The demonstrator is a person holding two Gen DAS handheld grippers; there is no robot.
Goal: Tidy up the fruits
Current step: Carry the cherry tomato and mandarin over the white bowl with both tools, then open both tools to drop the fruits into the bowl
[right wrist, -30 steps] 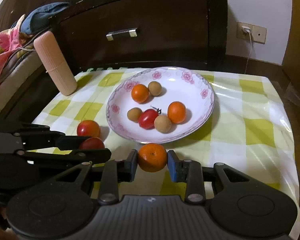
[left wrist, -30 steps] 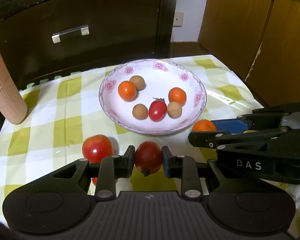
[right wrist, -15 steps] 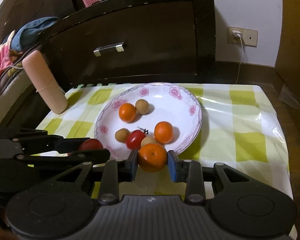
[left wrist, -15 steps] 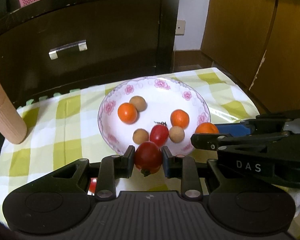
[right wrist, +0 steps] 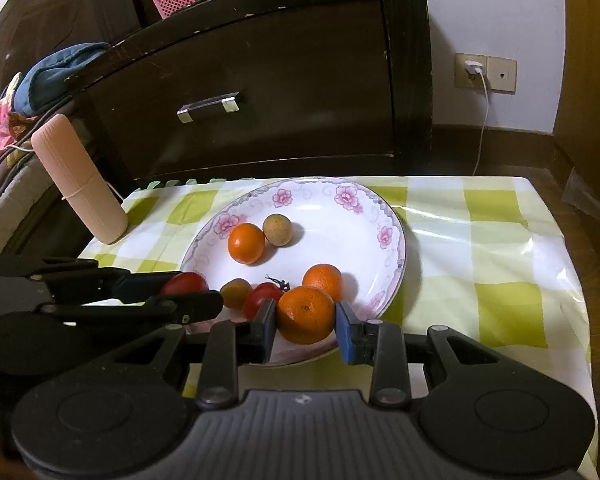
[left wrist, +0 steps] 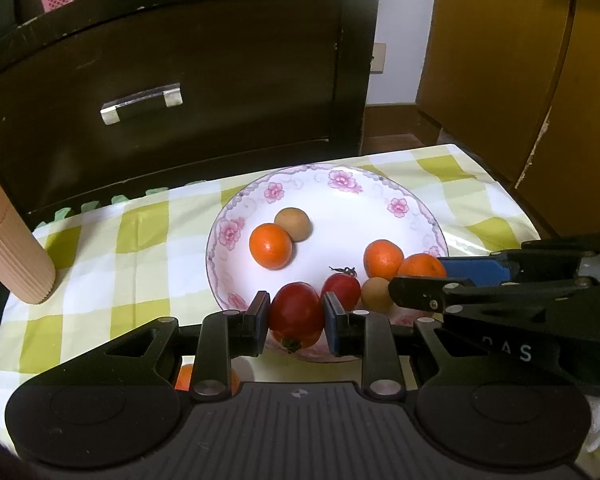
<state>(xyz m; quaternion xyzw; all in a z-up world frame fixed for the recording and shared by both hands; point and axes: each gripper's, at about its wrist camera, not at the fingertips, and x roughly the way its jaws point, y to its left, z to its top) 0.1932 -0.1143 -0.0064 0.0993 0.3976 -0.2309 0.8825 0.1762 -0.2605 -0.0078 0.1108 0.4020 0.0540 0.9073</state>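
Two grippers loaded, side by side at near rim of plate [right wrist: 392, 216]
Left gripper [left wrist: 296, 318] clenched on red tomato [left wrist: 296, 312]; tomato stem end points down, fruit sits over near-left rim
Right gripper [right wrist: 306, 320] clenched on orange [right wrist: 306, 314]; fruit over near-right rim, just beside loose orange in plate [right wrist: 323, 277]
Plate lies straight ahead of and below both sets of tips
Judgement: neither hand clearly nearer; drop spot ahead crowded by small tomato [left wrist: 341, 290] and brown fruit [left wrist: 376, 294]; open floor lies toward plate centre
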